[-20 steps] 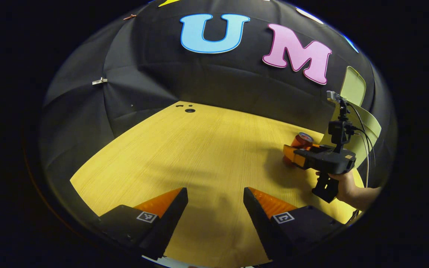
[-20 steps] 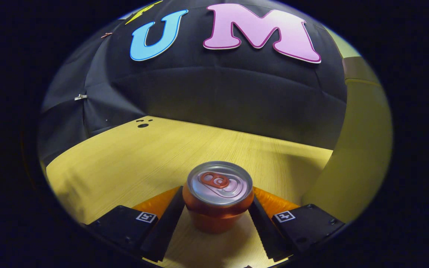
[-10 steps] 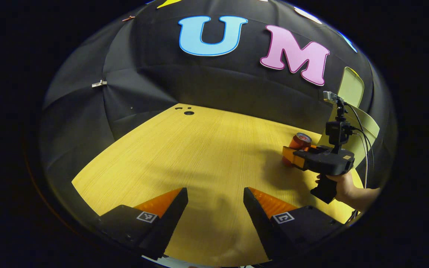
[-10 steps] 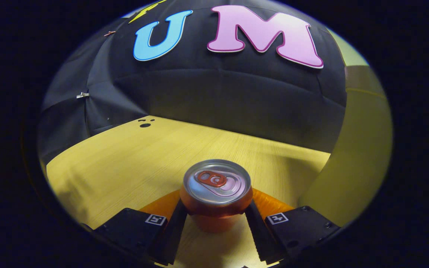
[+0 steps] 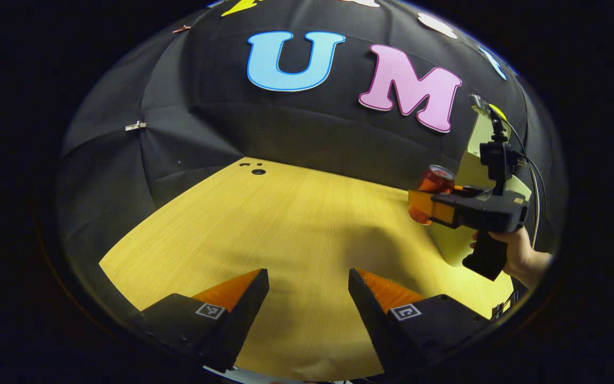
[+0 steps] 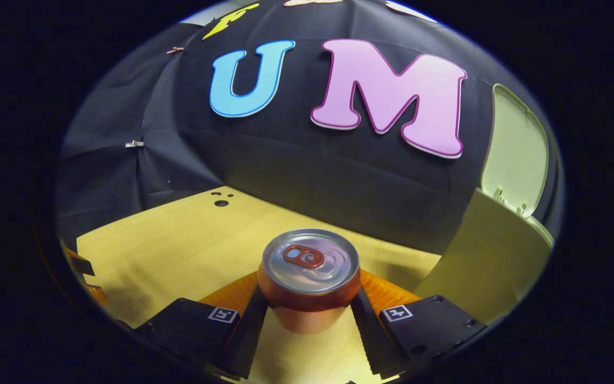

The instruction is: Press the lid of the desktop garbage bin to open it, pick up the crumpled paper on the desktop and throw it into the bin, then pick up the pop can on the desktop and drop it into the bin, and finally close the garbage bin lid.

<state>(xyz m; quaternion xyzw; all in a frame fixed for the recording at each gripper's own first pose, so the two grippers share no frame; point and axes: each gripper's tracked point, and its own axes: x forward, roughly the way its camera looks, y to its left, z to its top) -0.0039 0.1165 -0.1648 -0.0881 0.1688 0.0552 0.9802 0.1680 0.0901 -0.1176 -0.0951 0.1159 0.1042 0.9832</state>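
Observation:
An orange pop can (image 6: 309, 282) with a silver top stands upright between the fingers of my right gripper (image 6: 309, 306), which is shut on it and holds it above the wooden table (image 6: 190, 250). The left gripper view shows that can (image 5: 430, 191) and the right gripper (image 5: 423, 202) lifted off the table, held by a hand (image 5: 520, 256). The pale green garbage bin (image 6: 491, 256) stands just right of the can, its lid (image 6: 515, 152) raised upright. My left gripper (image 5: 308, 290) hangs open low over the table's near side, nothing between its fingers.
The wooden table (image 5: 264, 234) runs back to the black cloth wall. A small round hole (image 5: 258, 172) sits near the table's far edge. In the left gripper view the bin (image 5: 461, 234) stands at the table's right end behind the right gripper.
My right gripper closed on the can and lifted it off the table, rising beside the bin. The left gripper stayed nearly still.

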